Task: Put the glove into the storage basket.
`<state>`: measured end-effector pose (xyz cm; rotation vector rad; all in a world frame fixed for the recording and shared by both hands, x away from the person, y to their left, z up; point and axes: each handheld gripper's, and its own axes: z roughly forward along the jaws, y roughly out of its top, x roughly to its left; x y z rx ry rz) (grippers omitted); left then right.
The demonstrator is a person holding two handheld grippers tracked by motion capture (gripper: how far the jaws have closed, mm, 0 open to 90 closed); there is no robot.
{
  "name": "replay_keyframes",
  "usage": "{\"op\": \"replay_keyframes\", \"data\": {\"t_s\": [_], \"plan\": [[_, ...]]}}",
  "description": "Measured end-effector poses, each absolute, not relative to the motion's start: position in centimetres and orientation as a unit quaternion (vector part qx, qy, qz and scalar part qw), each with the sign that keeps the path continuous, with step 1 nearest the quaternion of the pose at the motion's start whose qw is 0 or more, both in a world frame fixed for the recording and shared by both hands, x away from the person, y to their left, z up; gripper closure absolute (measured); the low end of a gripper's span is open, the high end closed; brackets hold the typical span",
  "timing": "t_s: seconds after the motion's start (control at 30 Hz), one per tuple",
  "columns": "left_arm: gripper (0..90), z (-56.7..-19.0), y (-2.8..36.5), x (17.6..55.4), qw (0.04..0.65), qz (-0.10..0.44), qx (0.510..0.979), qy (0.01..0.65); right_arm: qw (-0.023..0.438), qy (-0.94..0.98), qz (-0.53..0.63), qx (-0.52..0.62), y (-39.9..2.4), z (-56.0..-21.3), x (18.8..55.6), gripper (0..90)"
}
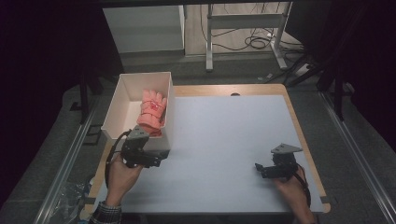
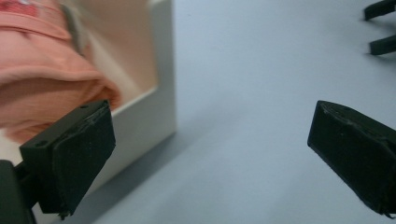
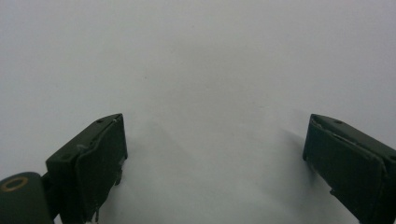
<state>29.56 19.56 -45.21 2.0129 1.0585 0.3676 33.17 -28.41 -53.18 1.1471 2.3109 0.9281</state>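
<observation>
Resting in the white box (image 1: 122, 95) at the table's (image 1: 233, 140) far left, a pink glove (image 1: 152, 112) overhangs the near wall. The left gripper (image 1: 156, 161), jaws apart, is held beside it; the right gripper (image 1: 258, 169), jaws spread and empty, well clear. The wall could be clipped on withdrawal, tipping the box.

The left claw (image 1: 156, 161) sits at the lower left of the high view, held in the person's left hand (image 1: 122, 171), whose forearm comes up from the bottom edge in a checked sleeve (image 1: 105, 213). Its grey three-cornered plate faces upward and a cable loops beside the wrist. In the left gripper view its two black jaws stand wide apart with nothing between them. The right claw (image 1: 259, 169) is low at the lower right, gripped from behind by the right hand (image 1: 290, 183), pointing leftward. Its jaws likewise gape wide, empty
</observation>
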Motion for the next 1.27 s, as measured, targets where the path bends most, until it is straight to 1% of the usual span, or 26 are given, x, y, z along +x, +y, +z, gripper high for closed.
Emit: {"op": "replay_keyframes", "data": {"t_s": [0.3,0.63,1.1,1.17,1.27], "plan": [[1.0,-47.2,17.1,29.0,0.411,0.135,0.814,0.387,0.199,0.826,0.332,0.410,-28.4,-53.2,33.2,6.6],[0.8,-50.1,14.6,29.1,0.387,0.150,0.836,0.359,0.199,0.826,0.332,0.410,-28.4,-53.2,33.2,6.5],[0.4,-54.6,12.9,29.9,0.334,0.145,0.857,0.364,0.199,0.826,0.332,0.410,-28.4,-53.2,33.2,6.5],[0.0,-55.0,13.2,30.1,0.347,0.126,0.851,0.374,0.199,0.826,0.332,0.410,-28.4,-53.2,33.2,6.6],[0.0,-55.0,13.1,30.1,0.346,0.126,0.851,0.375,0.199,0.826,0.332,0.410,-28.4,-53.2,33.2,6.5]]}}
